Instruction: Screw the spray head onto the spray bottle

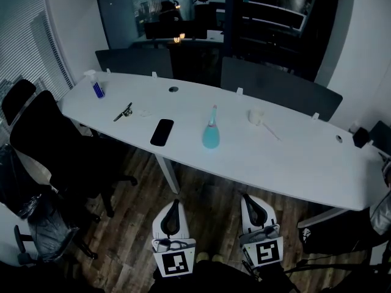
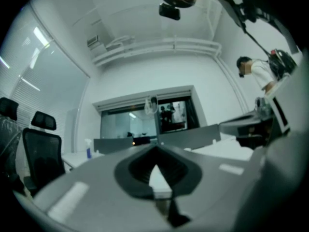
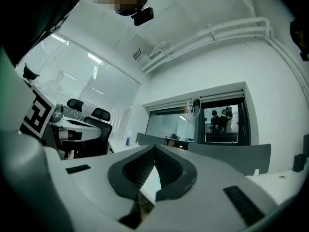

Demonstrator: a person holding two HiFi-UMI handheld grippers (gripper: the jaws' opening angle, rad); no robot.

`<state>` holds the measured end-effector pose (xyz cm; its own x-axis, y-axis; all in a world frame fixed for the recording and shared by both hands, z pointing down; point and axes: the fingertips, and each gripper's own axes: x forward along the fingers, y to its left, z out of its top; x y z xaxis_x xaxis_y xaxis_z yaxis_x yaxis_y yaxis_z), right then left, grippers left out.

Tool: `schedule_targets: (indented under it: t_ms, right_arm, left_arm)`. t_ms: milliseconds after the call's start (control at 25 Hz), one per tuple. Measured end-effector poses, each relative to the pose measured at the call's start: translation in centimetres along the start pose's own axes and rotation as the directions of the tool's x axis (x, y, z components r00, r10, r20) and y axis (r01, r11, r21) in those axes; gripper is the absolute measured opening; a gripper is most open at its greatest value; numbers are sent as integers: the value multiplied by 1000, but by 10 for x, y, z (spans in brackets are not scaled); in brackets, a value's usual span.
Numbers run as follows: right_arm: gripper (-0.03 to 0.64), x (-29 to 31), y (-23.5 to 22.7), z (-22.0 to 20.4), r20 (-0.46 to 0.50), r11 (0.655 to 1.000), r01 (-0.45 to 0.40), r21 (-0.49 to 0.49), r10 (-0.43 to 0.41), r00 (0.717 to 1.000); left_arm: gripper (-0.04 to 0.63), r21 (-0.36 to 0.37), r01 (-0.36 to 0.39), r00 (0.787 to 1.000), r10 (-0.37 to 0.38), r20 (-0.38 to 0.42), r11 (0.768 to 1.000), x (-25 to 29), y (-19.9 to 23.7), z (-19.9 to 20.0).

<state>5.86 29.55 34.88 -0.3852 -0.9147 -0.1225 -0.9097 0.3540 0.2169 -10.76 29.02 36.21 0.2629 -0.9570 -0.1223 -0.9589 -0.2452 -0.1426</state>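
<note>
The long white worktop (image 1: 293,157) lies ahead of both tools, well apart from them. The left tool (image 1: 173,204) and right tool (image 1: 246,198) are each pressed together, empty. Ahead, between them, stands the clear spray bottle (image 1: 211,134) of blue liquid. The white spray head (image 1: 258,117) lies near it, beyond the right tool.

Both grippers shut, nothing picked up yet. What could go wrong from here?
1. The bottle stands narrow with blue liquid and no head; a nudge could tip it and spill toward the phone beside it.
2. The spray head lies apart with its thin tube trailing; the tube may bend or miss the neck.
3. Both the left hand-held gripper and the right hand-held gripper are shut; they must open before any grasp.
</note>
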Motion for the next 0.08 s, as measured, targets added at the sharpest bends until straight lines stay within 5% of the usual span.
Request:
schedule_targets:
  t_ms: [80]
  right_arm:
    - [5,-2,-3,-4,-25,1000,10,-1,-10,1000]
  left_arm:
    - [0,4,-4,1000,4,-3,1000,-1,0,-1]
